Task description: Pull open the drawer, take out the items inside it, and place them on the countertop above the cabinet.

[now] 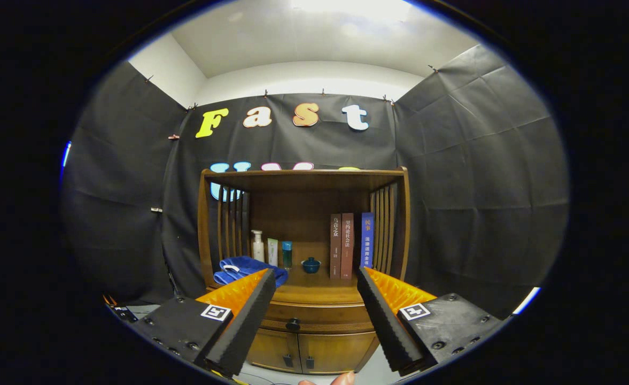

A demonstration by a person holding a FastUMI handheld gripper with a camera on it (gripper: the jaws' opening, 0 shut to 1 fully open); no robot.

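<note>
Now a blue towel sits at the countertop's left edge, books toward the right; the gripper hangs wide open and empty, lined up on the closed drawer's knob ahead.

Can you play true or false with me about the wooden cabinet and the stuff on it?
1. The drawer is pulled open. False: it is shut, its knob untouched.
2. The gripper has its fingers open and holds nothing. True.
3. A blue cloth lies on the countertop. True.
4. The books lie flat in a pile. False: they stand upright.
5. A small dark bowl sits beside the books. True.
</note>
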